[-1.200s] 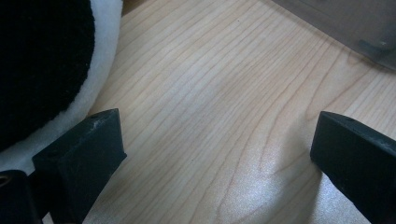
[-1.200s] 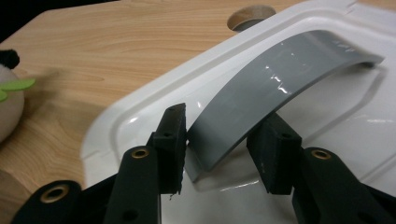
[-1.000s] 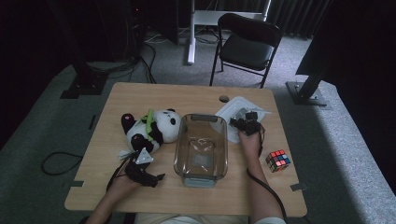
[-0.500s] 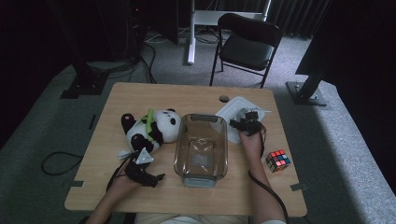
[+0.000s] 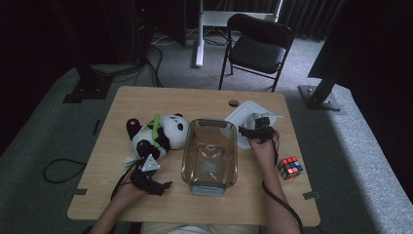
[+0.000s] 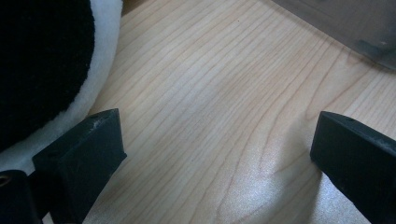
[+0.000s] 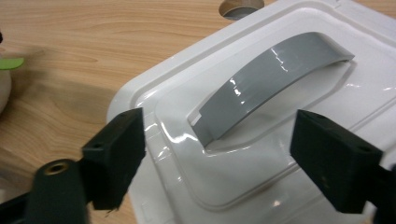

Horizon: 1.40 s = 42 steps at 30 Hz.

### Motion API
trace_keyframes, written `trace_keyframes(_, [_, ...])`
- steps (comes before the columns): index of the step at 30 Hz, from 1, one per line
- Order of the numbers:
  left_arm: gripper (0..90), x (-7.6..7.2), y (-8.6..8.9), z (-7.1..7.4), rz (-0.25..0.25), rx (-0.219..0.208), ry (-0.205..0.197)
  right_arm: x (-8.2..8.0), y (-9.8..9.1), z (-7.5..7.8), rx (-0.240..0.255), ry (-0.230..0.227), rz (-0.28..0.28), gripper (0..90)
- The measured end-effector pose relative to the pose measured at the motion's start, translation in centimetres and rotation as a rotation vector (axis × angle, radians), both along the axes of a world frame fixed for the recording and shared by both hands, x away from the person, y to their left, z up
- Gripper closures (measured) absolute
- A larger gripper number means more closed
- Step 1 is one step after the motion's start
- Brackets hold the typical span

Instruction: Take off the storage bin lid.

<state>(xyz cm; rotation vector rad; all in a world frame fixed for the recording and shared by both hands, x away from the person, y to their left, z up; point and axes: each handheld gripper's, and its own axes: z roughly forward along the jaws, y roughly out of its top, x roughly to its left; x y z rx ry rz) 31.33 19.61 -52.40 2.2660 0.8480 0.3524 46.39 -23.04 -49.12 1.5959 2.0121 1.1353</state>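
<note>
Right gripper (image 7: 212,154) above white lid (image 5: 248,119) near worktop's far right edge, beside glass dish (image 5: 210,156), jaws just opened wide, straddling grey handle (image 7: 271,77) without contact; left gripper (image 6: 217,154) open, empty; risk: glossy handle slipping from off-centre grip.

The wooden table (image 5: 204,100) carried a toy panda (image 5: 156,135) left of centre, a glass dish (image 5: 210,155) mid-table, a white lid (image 5: 243,116) toward the far right corner, and a puzzle cube (image 5: 290,167) by the right edge.
</note>
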Motion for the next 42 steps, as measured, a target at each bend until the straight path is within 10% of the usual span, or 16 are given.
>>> trace_keyframes(25, [3.3, 0.0, 0.0, 0.0, -0.001, 0.001, 0.0, -5.5, -1.1, 4.6, 0.016, -0.149, 0.183, 12.6])
trace_keyframes(42, [3.3, 0.0, 0.0, 0.0, -0.002, 0.001, 0.001, -9.8, -0.7, 3.0, 0.004, -0.166, 0.275, 12.6])
